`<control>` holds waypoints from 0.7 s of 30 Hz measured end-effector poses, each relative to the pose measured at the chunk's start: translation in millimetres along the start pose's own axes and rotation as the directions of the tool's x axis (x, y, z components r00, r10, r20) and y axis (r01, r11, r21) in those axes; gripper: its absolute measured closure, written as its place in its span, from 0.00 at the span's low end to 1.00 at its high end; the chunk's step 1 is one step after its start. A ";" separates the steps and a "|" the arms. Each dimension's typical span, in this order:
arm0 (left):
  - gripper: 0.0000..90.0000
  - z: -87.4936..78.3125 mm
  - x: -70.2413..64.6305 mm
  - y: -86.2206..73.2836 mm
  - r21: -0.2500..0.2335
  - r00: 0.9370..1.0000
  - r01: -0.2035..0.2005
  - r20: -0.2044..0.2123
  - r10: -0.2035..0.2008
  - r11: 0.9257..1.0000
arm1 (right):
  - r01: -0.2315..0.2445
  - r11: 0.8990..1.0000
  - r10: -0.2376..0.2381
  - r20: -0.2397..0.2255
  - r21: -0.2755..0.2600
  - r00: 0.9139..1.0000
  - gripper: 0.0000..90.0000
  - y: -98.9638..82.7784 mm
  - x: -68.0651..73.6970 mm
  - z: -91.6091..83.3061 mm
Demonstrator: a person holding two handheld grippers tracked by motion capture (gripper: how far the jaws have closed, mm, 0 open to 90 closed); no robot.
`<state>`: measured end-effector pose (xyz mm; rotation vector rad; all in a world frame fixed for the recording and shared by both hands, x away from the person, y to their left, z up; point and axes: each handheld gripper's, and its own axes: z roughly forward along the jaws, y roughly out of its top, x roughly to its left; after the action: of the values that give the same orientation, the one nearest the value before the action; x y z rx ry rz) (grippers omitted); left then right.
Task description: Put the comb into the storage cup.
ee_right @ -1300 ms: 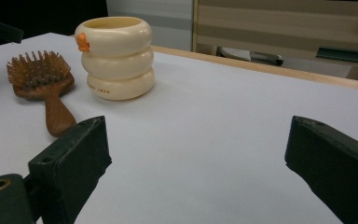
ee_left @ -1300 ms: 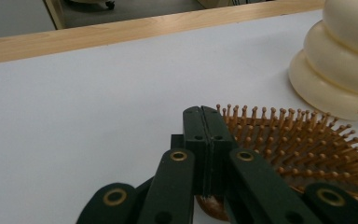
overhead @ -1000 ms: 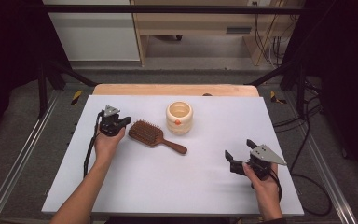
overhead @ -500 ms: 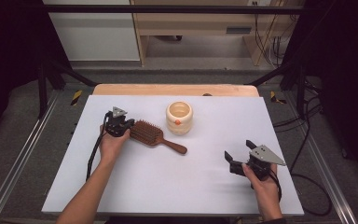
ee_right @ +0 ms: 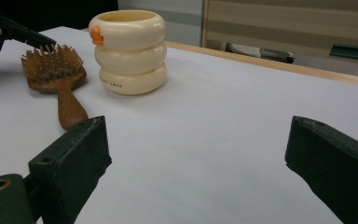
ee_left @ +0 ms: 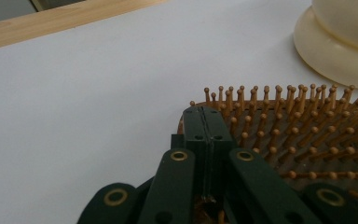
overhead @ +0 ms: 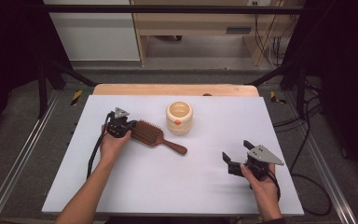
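1. High view: the left tool (overhead: 121, 125) sits at the far-left end of the wooden hairbrush (overhead: 151, 134), at the edge of its bristle head, with the person's left hand (overhead: 112, 144) wrapped around it.
2. Left gripper view: the left tool (ee_left: 204, 122) has its two dark jaws pressed flat together with no gap and nothing between them; their tip lies over the rim of the hairbrush (ee_left: 298, 135), right among the outer bristles.
3. The hairbrush lies bristles-up on the white worktop (overhead: 177, 186), its handle pointing toward the near right.
4. A cream ringed cup (overhead: 179, 117) with a small orange mark stands upright just beyond the brush, near it but apart.
5. The right tool (overhead: 237, 161) rests low over the worktop at the near right, well apart from brush and cup, held by the right hand (overhead: 261, 184).
6. Right gripper view: the right tool (ee_right: 200, 154) has its jaws spread wide, with bare worktop between them and nothing gripped; the hairbrush (ee_right: 56, 74) and cup (ee_right: 129, 51) stand farther off.
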<state>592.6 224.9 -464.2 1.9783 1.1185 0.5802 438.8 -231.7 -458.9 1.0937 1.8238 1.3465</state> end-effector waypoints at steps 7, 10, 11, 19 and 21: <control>1.00 0.5 -13.4 0.3 0.003 0.998 -0.033 0.046 0.033 0.999 | 0.013 1.000 -0.012 -0.017 0.015 1.000 0.07 0.1 3.2 1.6; 1.00 0.3 -20.8 -0.7 -0.003 0.997 -0.044 0.067 0.044 0.999 | 0.014 1.000 -0.013 -0.019 0.021 1.000 0.07 0.0 3.9 2.0; 1.00 0.0 -22.2 -0.9 -0.001 0.996 -0.048 0.071 0.048 0.999 | 0.014 1.000 -0.013 -0.024 0.024 1.000 0.07 0.1 4.1 2.1; 1.00 -1.6 -33.5 -2.5 -0.003 0.992 -0.071 0.104 0.071 0.997 | 0.024 0.999 -0.022 -0.042 0.035 0.999 0.07 0.6 7.1 3.3; 1.00 -1.5 -35.8 -2.7 -0.005 0.992 -0.073 0.107 0.073 0.997 | 0.023 0.999 -0.022 -0.044 0.036 0.999 0.07 0.6 7.4 3.4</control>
<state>571.9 195.5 -465.9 2.0316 0.9833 0.5058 438.3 -223.6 -459.3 1.0676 1.8934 1.3380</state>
